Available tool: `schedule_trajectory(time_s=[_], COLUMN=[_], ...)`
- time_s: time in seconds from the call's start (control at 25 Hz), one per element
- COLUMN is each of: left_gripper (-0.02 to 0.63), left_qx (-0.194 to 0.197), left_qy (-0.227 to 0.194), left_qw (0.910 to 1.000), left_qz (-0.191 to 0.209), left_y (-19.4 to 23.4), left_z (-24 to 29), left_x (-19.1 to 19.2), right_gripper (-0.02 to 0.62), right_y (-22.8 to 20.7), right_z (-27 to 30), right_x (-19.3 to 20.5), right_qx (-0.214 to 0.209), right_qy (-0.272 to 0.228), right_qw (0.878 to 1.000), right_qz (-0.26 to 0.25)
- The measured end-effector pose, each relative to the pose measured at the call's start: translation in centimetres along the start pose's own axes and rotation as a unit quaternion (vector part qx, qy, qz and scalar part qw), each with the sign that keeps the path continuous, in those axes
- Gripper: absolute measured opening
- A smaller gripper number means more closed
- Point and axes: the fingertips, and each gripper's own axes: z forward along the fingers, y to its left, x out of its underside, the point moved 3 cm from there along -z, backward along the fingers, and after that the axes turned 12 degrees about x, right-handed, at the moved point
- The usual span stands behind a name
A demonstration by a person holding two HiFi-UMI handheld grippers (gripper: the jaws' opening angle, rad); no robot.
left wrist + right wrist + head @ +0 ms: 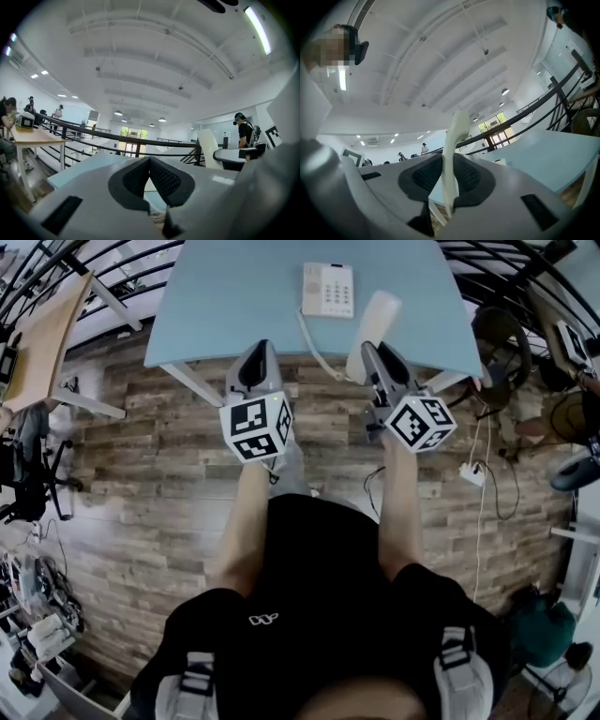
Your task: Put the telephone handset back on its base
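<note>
The cream telephone base (328, 289) with its keypad lies on the light blue table (234, 296). A coiled cord (314, 348) runs from it over the table's near edge. My right gripper (367, 357) is shut on the cream handset (372, 322), which it holds above the table's near edge, right of the base. In the right gripper view the handset (452, 159) stands upright between the dark pads. My left gripper (260, 354) hovers at the table's near edge, left of the cord. Its jaws (150, 180) are shut with nothing between them.
A wooden desk (42, 338) stands at the far left beside black railings (122, 268). A chair (502, 334) and cables with a white power strip (472, 473) lie on the wood floor at the right. People stand in the background of the left gripper view.
</note>
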Motion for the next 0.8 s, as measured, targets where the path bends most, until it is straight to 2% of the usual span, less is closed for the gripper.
schedule_trajectory(time_s=[0.2,0.44,0.56,0.8], left_gripper=[0.0,0.0,0.0,0.0], left_qx=[0.004,0.019,0.028,0.042], left_qy=[0.012,0.046,0.065,0.091], left_qw=[0.9999,0.9985,0.9971,0.9941], left_qz=[-0.012,-0.024,-0.029,-0.043], left_y=[2.4,6.0,8.5,12.6], left_z=[5.6,14.6,18.9,25.5], left_x=[1.3,2.6,2.9,4.5], right_gripper=[0.072,0.072,0.072,0.072], right_y=[-2.9,-7.1,-8.2,-9.9], right_z=[4.9,12.8,17.0,24.4], right_x=[0.3,0.0,-0.1,0.9], right_qx=[0.01,0.034,0.042,0.047], right_qy=[0.011,0.024,0.025,0.043], right_qw=[1.0,0.999,0.998,0.998], right_qz=[0.005,0.018,0.028,0.017])
